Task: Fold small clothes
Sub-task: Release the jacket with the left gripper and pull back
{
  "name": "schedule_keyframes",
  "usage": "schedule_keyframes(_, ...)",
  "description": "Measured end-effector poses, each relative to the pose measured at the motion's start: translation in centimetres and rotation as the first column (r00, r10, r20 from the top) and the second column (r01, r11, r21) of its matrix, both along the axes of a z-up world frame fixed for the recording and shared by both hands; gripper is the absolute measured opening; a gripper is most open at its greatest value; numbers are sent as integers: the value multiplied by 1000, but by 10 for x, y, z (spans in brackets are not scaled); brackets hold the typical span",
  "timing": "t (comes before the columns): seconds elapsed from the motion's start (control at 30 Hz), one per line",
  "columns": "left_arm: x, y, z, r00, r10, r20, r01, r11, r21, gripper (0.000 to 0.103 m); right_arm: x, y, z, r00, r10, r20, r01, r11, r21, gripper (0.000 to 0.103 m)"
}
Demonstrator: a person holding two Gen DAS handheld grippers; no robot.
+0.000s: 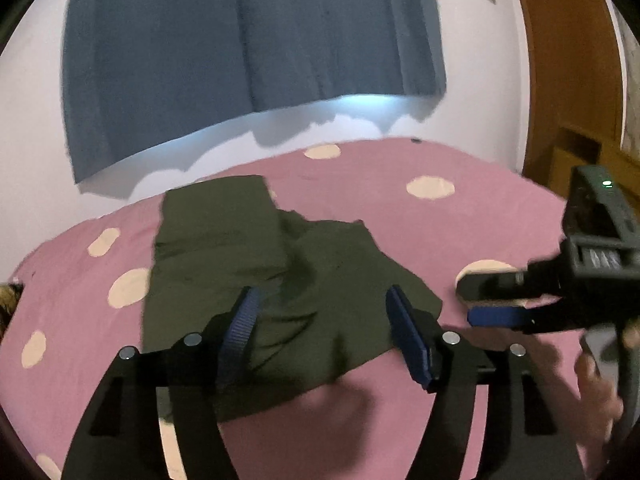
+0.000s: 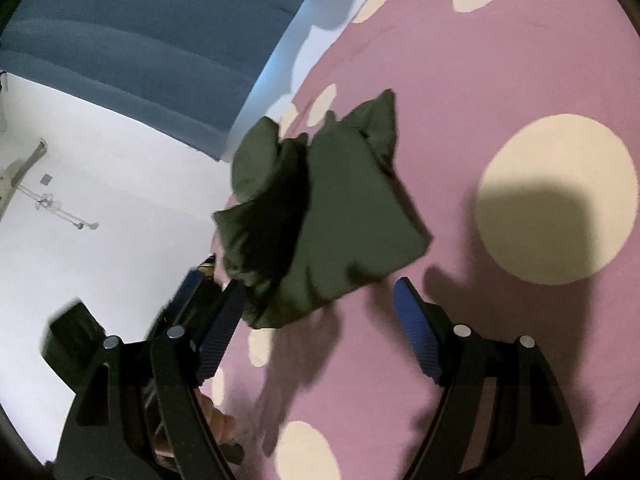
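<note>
A small dark olive garment (image 1: 256,280) lies crumpled on the pink bedsheet with cream dots (image 1: 460,220). My left gripper (image 1: 320,304) is open, its blue-padded fingers spread just above the garment's near part, holding nothing. My right gripper (image 1: 472,300) shows at the right of the left wrist view, beside the garment's right edge. In the right wrist view the garment (image 2: 340,208) lies ahead of my open right gripper (image 2: 320,300), whose jaws stand wide apart and empty. The left gripper's blue fingers (image 2: 192,284) appear blurred at the garment's near left corner.
A blue curtain (image 1: 248,40) hangs on the white wall behind the bed. A wooden door (image 1: 572,72) and wooden furniture stand at the far right. The sheet (image 2: 520,60) stretches to the right of the garment, with large cream dots (image 2: 556,200).
</note>
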State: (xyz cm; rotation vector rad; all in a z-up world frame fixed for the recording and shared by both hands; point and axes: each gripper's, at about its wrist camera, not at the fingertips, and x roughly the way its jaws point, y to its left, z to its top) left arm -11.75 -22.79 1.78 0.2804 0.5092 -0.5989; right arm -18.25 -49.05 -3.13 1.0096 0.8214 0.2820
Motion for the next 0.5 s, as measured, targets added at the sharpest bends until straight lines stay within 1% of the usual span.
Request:
schedule_keyframes(0.07,4,29,-1,1000,24,-17,-25,999,-33,69,11,4,1,1000,13,2,-13,1000,20,77)
schedule_keyframes(0.17,15,61,-9,997,70,-43,-72,997,-40,69,33,13,4,998,55,2,-55,997,51,77)
schedule_keyframes(0.27,27,85,-20,990,131,-46,-131,991,-16,69,63,21,10,996,93,9,-93,995,46,78)
schedule_keyframes(0.3,32,92,-24,987,150,-55,-150,989,-5,73,74,23,11,994,105,7,-105,993,51,78)
schedule_keyframes(0.37,44,103,-35,980,168,-106,-168,986,9,73,95,26,12,993,119,-13,-118,991,61,78)
schedule_keyframes(0.43,52,109,-45,973,188,-134,-187,982,23,73,121,31,14,988,152,-32,-150,987,63,78)
schedule_keyframes(0.5,62,109,-53,967,200,-156,-196,980,42,73,148,37,14,980,188,-64,-186,982,43,78)
